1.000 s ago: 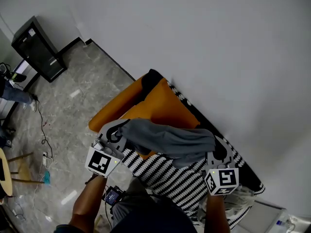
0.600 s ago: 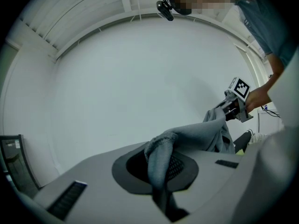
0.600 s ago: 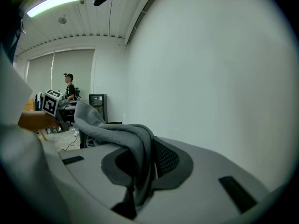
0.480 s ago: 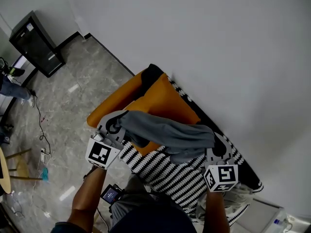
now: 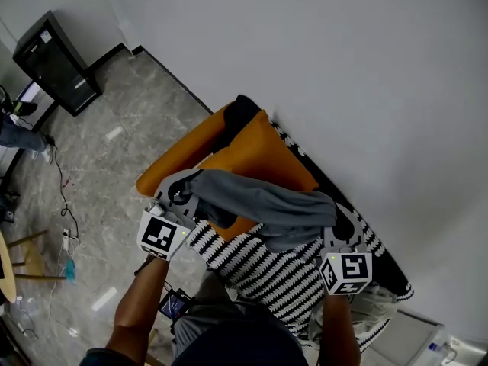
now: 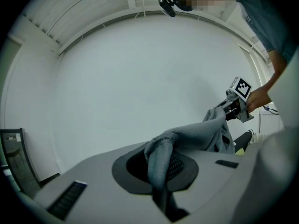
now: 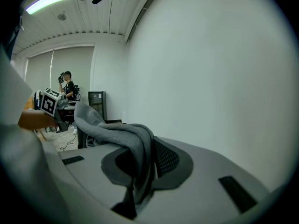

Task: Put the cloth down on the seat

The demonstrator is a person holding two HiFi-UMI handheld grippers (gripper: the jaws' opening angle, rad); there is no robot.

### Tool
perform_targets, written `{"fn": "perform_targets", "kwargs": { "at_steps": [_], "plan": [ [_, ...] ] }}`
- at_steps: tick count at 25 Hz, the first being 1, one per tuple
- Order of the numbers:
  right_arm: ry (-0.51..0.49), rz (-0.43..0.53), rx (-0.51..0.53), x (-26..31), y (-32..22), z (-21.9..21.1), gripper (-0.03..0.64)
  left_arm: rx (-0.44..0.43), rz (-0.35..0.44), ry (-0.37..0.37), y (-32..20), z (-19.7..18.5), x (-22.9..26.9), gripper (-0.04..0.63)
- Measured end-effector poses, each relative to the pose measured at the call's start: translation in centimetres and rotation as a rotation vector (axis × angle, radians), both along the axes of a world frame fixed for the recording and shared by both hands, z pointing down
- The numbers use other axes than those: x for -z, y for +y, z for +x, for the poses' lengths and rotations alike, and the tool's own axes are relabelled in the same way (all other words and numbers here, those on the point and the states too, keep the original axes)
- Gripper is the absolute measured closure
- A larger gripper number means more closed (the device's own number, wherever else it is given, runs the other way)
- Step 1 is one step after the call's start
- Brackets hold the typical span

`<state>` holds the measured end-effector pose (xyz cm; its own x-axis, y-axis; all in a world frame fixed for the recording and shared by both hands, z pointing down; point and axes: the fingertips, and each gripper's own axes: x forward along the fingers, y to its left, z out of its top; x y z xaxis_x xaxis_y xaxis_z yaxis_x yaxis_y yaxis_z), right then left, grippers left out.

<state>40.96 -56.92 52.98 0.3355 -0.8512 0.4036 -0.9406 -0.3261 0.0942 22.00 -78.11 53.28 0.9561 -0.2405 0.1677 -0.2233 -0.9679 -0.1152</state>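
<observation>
A grey cloth [image 5: 263, 206] hangs stretched between my two grippers, held in the air above an orange armchair seat [image 5: 252, 166]. My left gripper [image 5: 183, 194] is shut on the cloth's left end [image 6: 161, 160], which is pinched between its jaws. My right gripper [image 5: 335, 227] is shut on the right end, a thicker bunch of grey cloth [image 7: 135, 157]. From the left gripper view the cloth runs off to the right gripper [image 6: 233, 108]; from the right gripper view it runs off to the left gripper [image 7: 58, 120]. A black-and-white striped throw [image 5: 267, 273] lies below the cloth.
A white wall [image 5: 343, 67] rises close behind the chair. A black cabinet [image 5: 57, 63] stands at the far left on the marbled floor [image 5: 114, 151]. Cables [image 5: 69, 212] and a wooden stool [image 5: 23, 261] lie at the left. Another person [image 7: 67, 85] stands far off.
Both grippers and the cloth have drifted slightly up and toward the chair back. The grips are unchanged.
</observation>
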Motion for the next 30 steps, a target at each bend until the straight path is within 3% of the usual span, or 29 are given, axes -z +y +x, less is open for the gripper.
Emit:
{"fn": "perform_targets", "kwargs": {
  "at_steps": [30],
  "plan": [
    [-0.052, -0.027, -0.067, -7.8, -3.6, 2.8, 0.565, -0.008, -0.091, -0.059, -4.0, 1.8, -8.0, 0.588]
  ]
}}
